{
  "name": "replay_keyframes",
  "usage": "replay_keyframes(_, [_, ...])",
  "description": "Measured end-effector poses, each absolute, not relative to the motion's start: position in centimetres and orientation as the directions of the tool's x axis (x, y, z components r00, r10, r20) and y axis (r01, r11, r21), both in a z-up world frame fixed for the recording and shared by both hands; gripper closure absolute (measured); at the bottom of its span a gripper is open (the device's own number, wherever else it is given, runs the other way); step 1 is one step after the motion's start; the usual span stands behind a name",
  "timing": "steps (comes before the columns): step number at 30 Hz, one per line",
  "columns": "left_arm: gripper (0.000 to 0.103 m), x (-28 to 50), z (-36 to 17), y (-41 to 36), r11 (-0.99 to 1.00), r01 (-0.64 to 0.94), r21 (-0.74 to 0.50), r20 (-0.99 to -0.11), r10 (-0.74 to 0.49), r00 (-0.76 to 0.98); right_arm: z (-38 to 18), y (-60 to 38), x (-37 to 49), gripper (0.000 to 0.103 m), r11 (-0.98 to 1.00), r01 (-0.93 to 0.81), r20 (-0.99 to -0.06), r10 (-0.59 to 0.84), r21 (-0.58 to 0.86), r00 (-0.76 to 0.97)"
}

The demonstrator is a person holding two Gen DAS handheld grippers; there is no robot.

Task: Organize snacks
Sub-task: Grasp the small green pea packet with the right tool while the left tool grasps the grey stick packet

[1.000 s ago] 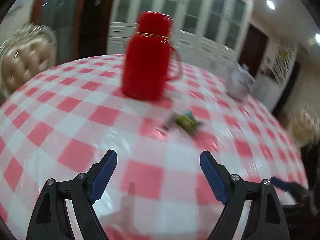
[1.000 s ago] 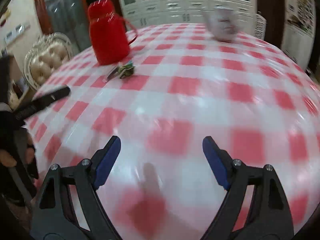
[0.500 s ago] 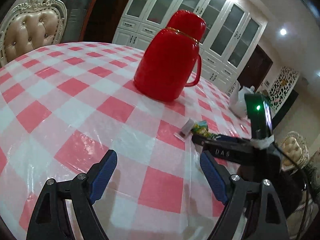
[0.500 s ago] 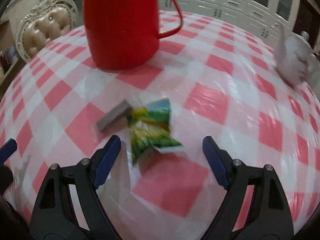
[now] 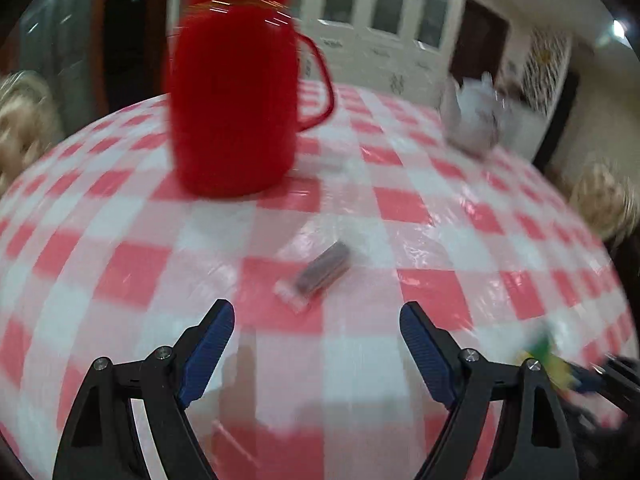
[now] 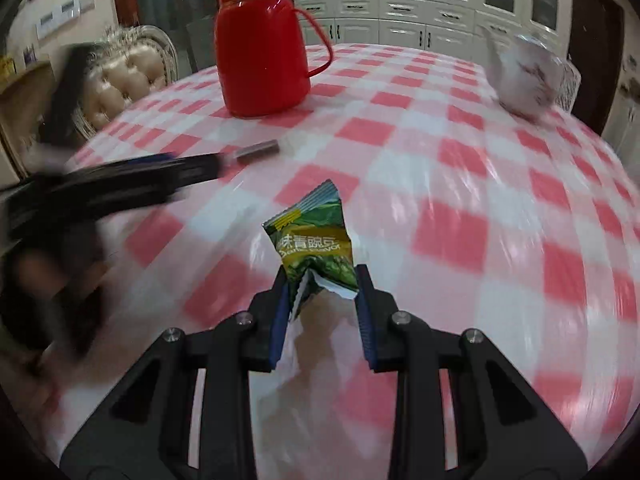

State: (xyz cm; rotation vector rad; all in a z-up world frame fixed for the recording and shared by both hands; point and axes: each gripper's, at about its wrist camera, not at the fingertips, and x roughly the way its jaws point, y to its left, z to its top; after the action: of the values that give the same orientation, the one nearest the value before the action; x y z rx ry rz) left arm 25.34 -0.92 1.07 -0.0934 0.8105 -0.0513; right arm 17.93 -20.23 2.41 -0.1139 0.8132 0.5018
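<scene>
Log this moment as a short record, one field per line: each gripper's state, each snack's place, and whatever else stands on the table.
right gripper: shut on the green snack packet, held clear of the cloth
left gripper: open, empty, pointed at the brown snack bar
brown snack bar: lying flat on the checked tablecloth, just ahead of the left fingers, untouched
red thermos: upright, beyond the bar
white teapot: far right side of the table
chair: at the table's left edge
</scene>
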Motion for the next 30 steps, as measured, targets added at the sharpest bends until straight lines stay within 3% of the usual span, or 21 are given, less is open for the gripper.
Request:
replay_keyframes(2, [0.02,27.3,0.5,-1.7,0.996,0.05,-0.074,-0.751,-0.089,0.654,2.6,-21.6,16.7,0.069,0.879,-0.456,-0.702,0.415,0.144,0.579])
replay_keyframes(3, [0.031,28.1,0.2,-2.0,0.994,0.081,-0.071,-0.767,-0.107,0.632,2.6,-22.4,16.1,0.068,0.874,-0.448,-0.694,0.44,0.186,0.57])
replay_keyframes(4, [0.032,28.9,0.0,-2.5,0.992,0.12,-0.04,-0.782,-0.106,0.614,2.5,-22.8,15.7,0.068,0.871,-0.445,-0.691,0.453,0.209,0.563])
replay_keyframes(7, [0.063,29.6,0.6,-3.3,0.964,0.261,-0.042,-0.797,-0.19,0.573,1.9,-23.2,14.9,0.068,0.858,-0.444,-0.691,0.485,0.258,0.536])
replay_keyframes(8, [0.079,29.8,0.8,-3.4,0.959,0.28,-0.034,-0.809,-0.191,0.556,2.1,-23.3,14.7,0.068,0.854,-0.453,-0.681,0.492,0.256,0.542])
replay_keyframes(9, [0.089,29.8,0.9,-3.7,0.957,0.291,-0.01,-0.816,-0.176,0.55,2.3,-23.2,14.7,0.068,0.85,-0.461,-0.674,0.498,0.255,0.547])
replay_keyframes(11, [0.1,29.2,1.1,-4.4,0.946,0.322,0.04,-0.826,-0.15,0.544,2.0,-23.5,15.2,0.068,0.842,-0.459,-0.677,0.515,0.284,0.526])
replay_keyframes(17, [0.097,27.4,2.9,-5.5,0.944,0.311,0.105,-0.792,-0.11,0.6,1.3,-24.5,16.2,0.068,0.837,-0.417,-0.682,0.537,0.355,0.497])
replay_keyframes(19, [0.085,27.9,3.8,-6.1,0.927,0.347,0.142,-0.774,-0.115,0.623,1.4,-24.0,16.0,0.068,0.838,-0.429,-0.685,0.531,0.338,0.498])
replay_keyframes(21, [0.025,29.0,4.0,-7.3,0.884,0.413,0.221,-0.777,-0.096,0.623,1.4,-23.9,15.8,0.068,0.835,-0.436,-0.686,0.534,0.336,0.494])
replay_keyframes(22, [0.018,29.5,3.9,-8.0,0.842,0.458,0.286,-0.775,-0.078,0.627,1.4,-24.0,15.8,0.068,0.835,-0.433,-0.685,0.535,0.339,0.495])
replay_keyframes(25, [0.019,31.8,3.7,-9.1,0.782,0.527,0.334,-0.798,-0.063,0.599,1.3,-24.2,16.1,0.068,0.834,-0.426,-0.686,0.538,0.35,0.49])
replay_keyframes(26, [0.027,32.4,3.8,-9.0,0.784,0.541,0.306,-0.81,-0.085,0.581,1.3,-24.2,16.1,0.068,0.834,-0.427,-0.687,0.537,0.349,0.488])
replay_keyframes(27, [0.045,33.1,3.9,-9.0,0.783,0.564,0.263,-0.824,-0.121,0.553,1.3,-24.0,16.1,0.068,0.835,-0.43,-0.691,0.535,0.343,0.487])
replay_keyframes(28, [0.056,33.9,3.9,-8.8,0.781,0.587,0.214,-0.843,-0.156,0.515,1.3,-23.9,16.1,0.068,0.835,-0.434,-0.695,0.533,0.338,0.483])
replay_keyframes(29, [0.074,34.4,3.7,-8.8,0.78,0.598,0.185,-0.857,-0.169,0.486,1.2,-23.8,16.1,0.068,0.834,-0.437,-0.697,0.532,0.336,0.48])
replay_keyframes(30, [0.083,34.9,3.1,-8.9,0.771,0.62,0.147,-0.881,-0.182,0.436,1.2,-23.7,16.1,0.068,0.834,-0.439,-0.7,0.531,0.334,0.477])
